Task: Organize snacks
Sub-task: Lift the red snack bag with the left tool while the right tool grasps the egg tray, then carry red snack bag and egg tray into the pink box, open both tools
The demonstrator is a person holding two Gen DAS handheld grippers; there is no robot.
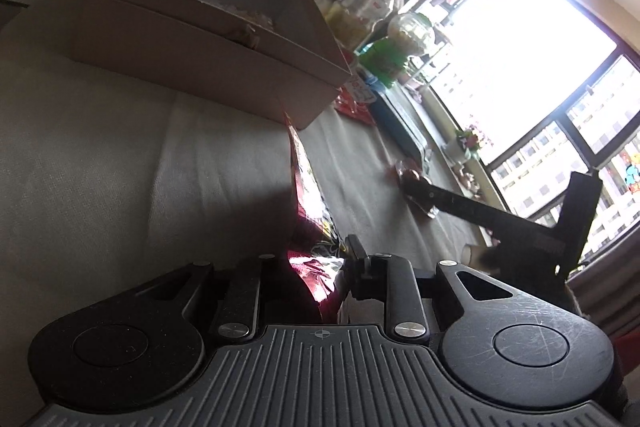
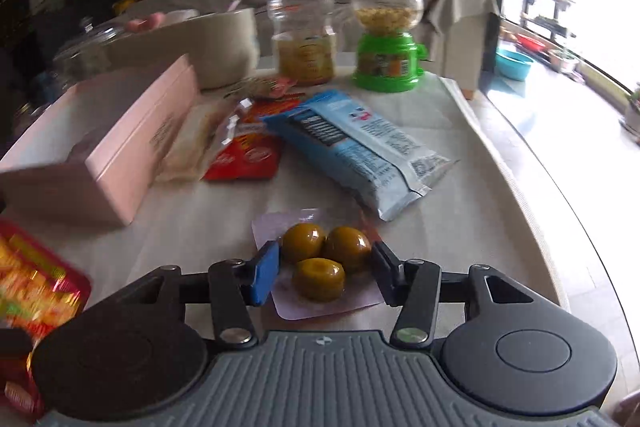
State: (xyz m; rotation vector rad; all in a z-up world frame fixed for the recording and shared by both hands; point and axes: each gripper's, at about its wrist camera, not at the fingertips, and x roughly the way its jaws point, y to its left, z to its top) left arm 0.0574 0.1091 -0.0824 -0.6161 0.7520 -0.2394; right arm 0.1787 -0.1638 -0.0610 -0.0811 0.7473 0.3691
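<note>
White cloth-covered table (image 2: 460, 131), bright window (image 1: 516, 59), pink box (image 2: 120, 143)

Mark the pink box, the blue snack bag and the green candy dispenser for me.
pink box (image 2: 132, 147), right wrist view, on its long side wall.
blue snack bag (image 2: 360, 147), right wrist view, mid-bag.
green candy dispenser (image 2: 386, 67), right wrist view, on its green base.

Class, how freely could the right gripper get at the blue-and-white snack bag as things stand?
Probably not right away: the right gripper stands open around the pack of three candies, and the blue-and-white snack bag lies beyond that pack.
</note>
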